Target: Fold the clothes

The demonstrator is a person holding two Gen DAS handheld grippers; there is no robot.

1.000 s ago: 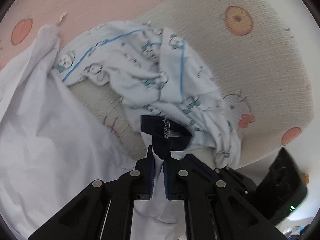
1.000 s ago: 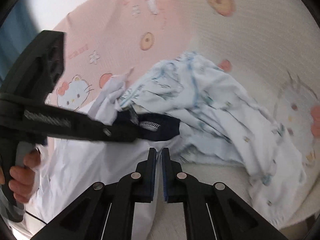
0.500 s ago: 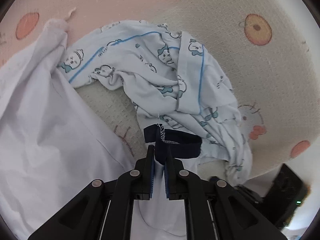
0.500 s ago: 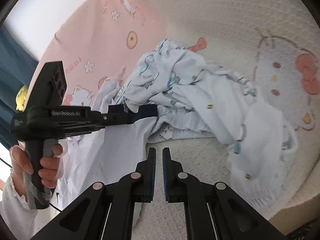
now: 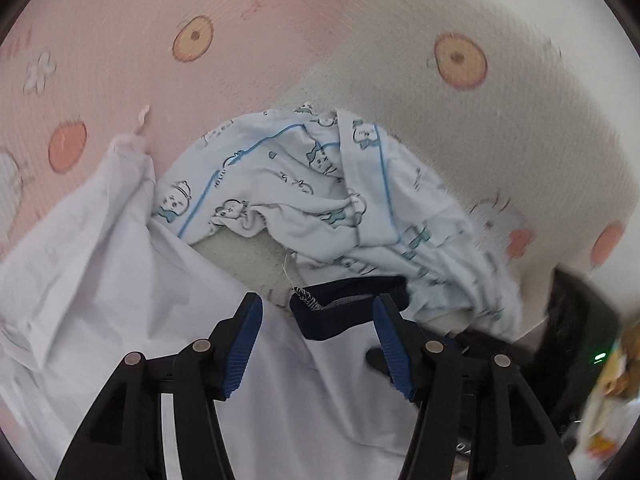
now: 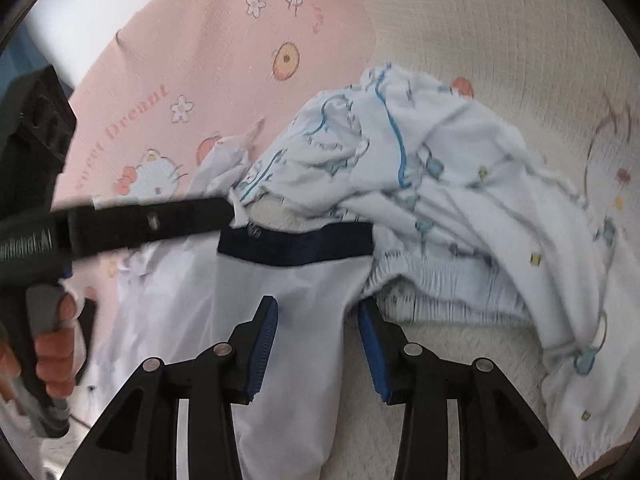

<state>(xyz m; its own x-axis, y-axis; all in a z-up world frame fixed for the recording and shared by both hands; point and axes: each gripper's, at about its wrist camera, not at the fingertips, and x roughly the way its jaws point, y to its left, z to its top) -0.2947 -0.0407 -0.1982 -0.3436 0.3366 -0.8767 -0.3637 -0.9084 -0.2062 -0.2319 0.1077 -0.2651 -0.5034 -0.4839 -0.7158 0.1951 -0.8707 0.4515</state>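
Observation:
A white garment point(image 5: 120, 280) with a navy band point(image 5: 344, 308) at its edge lies spread on the bed. My left gripper point(image 5: 316, 320) hovers over it. Its jaws are opening, and the navy band lies loose between the tips, touching neither pad. In the right wrist view the same navy band point(image 6: 296, 246) lies flat on the white garment point(image 6: 280, 300). My right gripper point(image 6: 316, 312) is opening just above the white cloth, gripping nothing. The left gripper point(image 6: 224, 214) reaches in from the left, held by a hand point(image 6: 52, 352).
A crumpled light-blue printed garment point(image 5: 320, 192) lies just beyond the navy band, also visible as the printed garment point(image 6: 440, 200) on the right. Underneath is a pink and cream cartoon-print bed cover point(image 5: 200, 40). The bed's edge curves away at the right.
Both grippers went from shut to open. The left let go of the navy band, which now lies flat, and rose a little. The right moved down over the white garment.

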